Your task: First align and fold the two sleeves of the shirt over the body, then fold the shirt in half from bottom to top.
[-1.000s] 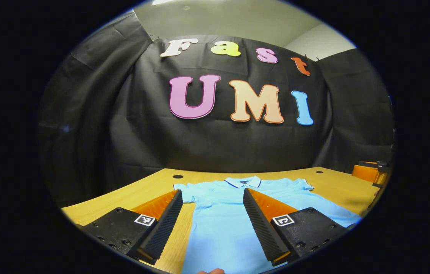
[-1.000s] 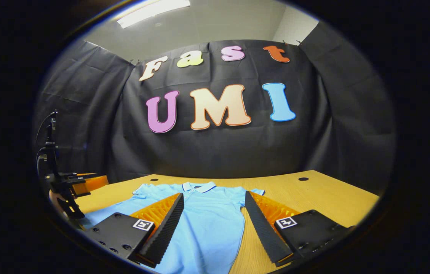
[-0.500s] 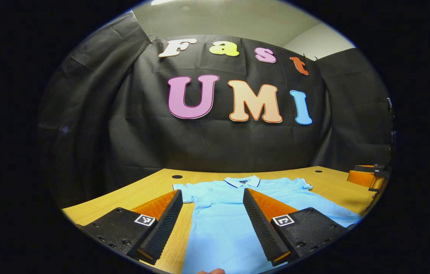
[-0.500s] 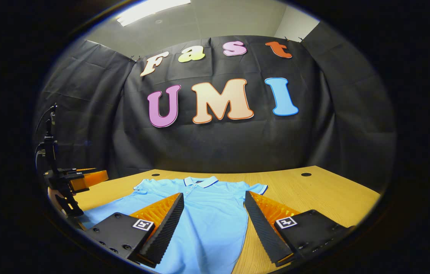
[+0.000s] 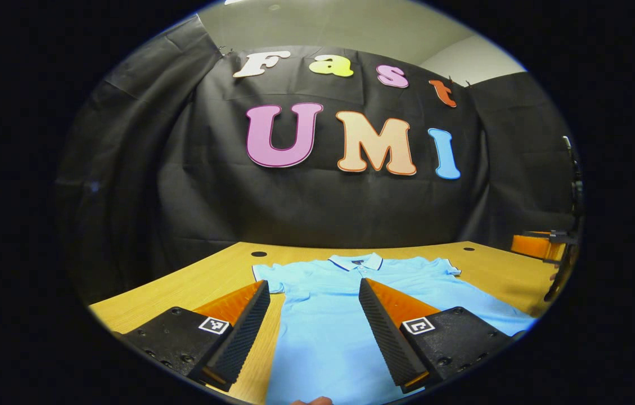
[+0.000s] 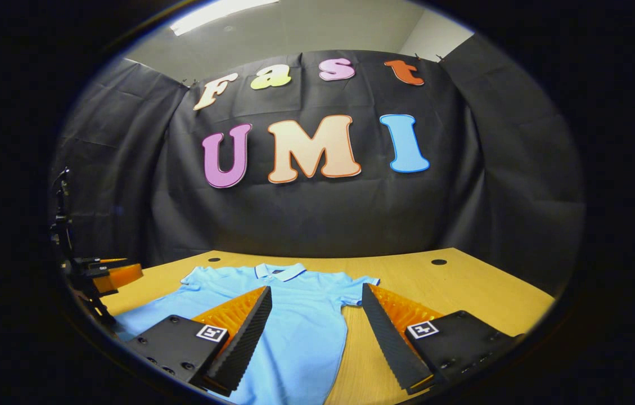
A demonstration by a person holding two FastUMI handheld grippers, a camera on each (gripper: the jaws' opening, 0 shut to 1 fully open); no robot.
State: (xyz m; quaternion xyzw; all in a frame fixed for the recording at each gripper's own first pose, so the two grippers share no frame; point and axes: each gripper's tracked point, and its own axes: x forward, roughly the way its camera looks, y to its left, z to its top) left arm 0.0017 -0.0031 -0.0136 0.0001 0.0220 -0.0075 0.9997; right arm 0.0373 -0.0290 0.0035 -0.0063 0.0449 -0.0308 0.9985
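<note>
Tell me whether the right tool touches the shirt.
Cannot tell. In the right gripper view the right tool stands open over the shirt, without a plain gap or contact.

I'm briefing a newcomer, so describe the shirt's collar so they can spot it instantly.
Start at the light wooden table. A sky-blue short-sleeved polo shirt lies flat on it. At its far end sits the folded collar, the one part edged with a thin dark stripe.

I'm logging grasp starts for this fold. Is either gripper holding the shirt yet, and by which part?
Nothing is held. The left gripper and right gripper both have open jaws above the shirt, which lies flat on the table.
</note>
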